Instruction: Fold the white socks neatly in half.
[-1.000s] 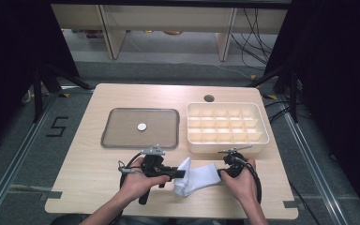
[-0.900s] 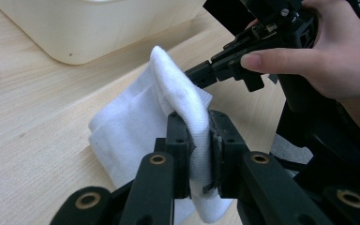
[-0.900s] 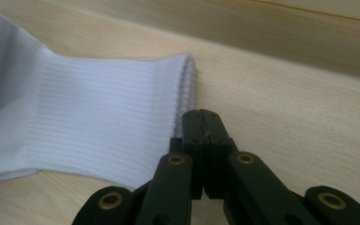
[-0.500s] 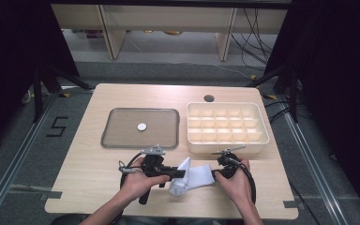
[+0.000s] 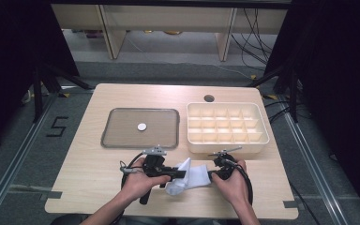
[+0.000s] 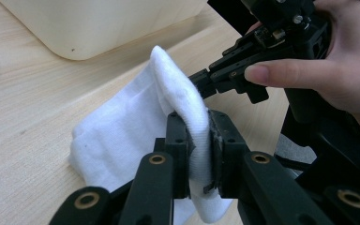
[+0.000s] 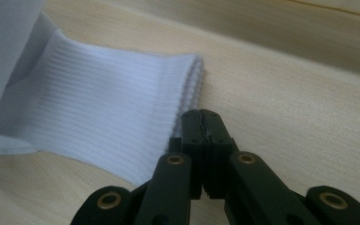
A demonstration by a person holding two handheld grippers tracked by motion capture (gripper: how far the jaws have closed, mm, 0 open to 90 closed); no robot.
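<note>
A white sock (image 5: 193, 177) lies on the wooden table (image 5: 89, 178) near its front edge, between the person's two hands. My left gripper (image 5: 180, 174) is shut on a raised fold of the sock (image 6: 122, 136), and the fabric is pinched between its pads (image 6: 199, 126). My right gripper (image 5: 211, 176) comes in from the right, and its tips rest at the ribbed cuff of the sock (image 7: 98, 108). The right gripper's jaws (image 7: 201, 117) are shut against each other, with no fabric visible between them. It also appears in the left gripper view (image 6: 206, 80), right behind the fold.
A cream compartment box (image 5: 227, 144) stands just behind the hands at the right. A grey tray (image 5: 107, 137) with a small white disc (image 5: 142, 126) sits at the left middle. A round hole (image 5: 209, 98) marks the table's back edge.
The right hand has slid a little to the left, up to the sock's cuff. The sock looks more bunched and lifted at the left gripper. The left hand has stayed put.
</note>
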